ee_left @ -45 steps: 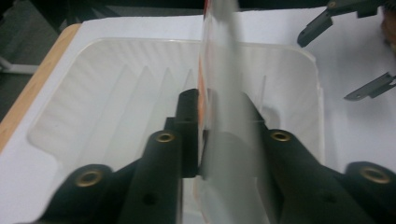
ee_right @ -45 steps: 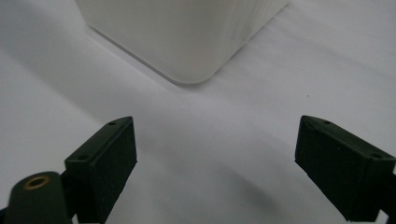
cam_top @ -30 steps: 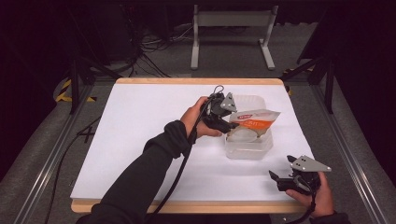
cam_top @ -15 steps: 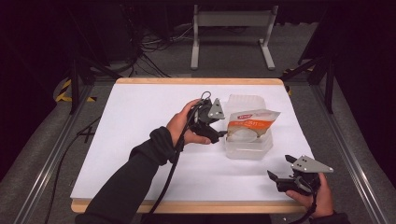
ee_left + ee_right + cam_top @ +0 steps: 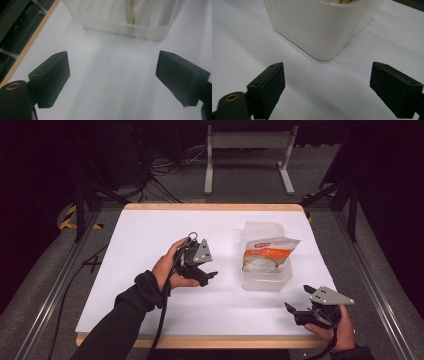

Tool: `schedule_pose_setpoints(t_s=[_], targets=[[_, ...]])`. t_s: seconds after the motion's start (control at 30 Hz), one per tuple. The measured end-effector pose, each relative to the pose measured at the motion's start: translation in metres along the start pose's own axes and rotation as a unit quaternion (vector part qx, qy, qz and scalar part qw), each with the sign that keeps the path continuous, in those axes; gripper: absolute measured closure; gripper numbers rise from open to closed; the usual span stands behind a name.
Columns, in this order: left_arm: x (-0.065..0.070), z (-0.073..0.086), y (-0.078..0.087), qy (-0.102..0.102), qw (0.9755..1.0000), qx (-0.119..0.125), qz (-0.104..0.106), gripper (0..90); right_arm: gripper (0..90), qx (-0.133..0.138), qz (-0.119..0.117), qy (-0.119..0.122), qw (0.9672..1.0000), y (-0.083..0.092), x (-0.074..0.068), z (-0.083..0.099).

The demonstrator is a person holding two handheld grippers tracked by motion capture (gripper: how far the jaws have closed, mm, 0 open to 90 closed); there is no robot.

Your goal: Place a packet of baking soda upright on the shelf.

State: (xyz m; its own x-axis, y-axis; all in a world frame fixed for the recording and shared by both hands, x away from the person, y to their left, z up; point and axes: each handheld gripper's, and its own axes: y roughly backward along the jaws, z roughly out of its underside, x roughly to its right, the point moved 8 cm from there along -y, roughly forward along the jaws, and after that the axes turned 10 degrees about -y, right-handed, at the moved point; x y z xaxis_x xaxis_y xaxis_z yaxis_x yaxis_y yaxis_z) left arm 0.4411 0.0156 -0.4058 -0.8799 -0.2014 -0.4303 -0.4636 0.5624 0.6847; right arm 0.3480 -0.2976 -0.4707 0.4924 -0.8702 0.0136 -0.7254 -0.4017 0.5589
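2 hand-held grippers (image 5: 209, 276) (image 5: 299, 298) gape empty, left just opening; pouch (image 5: 269, 252) lies crosswise atop tub (image 5: 266, 279).

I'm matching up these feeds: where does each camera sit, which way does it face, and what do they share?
High view: above the person's table edge, facing forward and down on the table; both forearms, left gripper, right gripper.
Left gripper view: on the left gripper, facing the tub; its open jaws.
Right gripper view: on the right gripper, facing a tub corner; its open jaws.
Shared: all three show the tub, holding a bag.
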Motion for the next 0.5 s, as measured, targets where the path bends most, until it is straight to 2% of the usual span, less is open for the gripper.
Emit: schedule_pose_setpoints(t_s=[0.13,0.23,0.33,0.4,0.5], targets=[[0.004,0.015,0.006,0.009,0.9999,0.001,-0.008,12.2,13.6,0.003,-0.003,0.000,1.0000,0.000,0.000,0.000],[0.007,0.025,0.013,0.002,0.9998,-0.005,-0.018,11.8,13.5,0.000,-0.001,0.002,1.0000,0.000,-0.001,0.001],[0.010,0.032,0.018,0.013,0.9998,-0.002,-0.017,11.8,13.6,0.000,0.000,0.000,1.0000,0.000,0.000,0.000],[0.009,0.041,0.023,0.007,0.9994,-0.008,-0.032,11.5,13.5,-0.001,0.002,0.004,1.0000,0.000,0.000,0.001],[0.010,0.046,0.027,0.013,0.9994,-0.003,-0.031,11.4,13.6,-0.005,0.005,0.005,1.0000,-0.001,0.000,0.002]])
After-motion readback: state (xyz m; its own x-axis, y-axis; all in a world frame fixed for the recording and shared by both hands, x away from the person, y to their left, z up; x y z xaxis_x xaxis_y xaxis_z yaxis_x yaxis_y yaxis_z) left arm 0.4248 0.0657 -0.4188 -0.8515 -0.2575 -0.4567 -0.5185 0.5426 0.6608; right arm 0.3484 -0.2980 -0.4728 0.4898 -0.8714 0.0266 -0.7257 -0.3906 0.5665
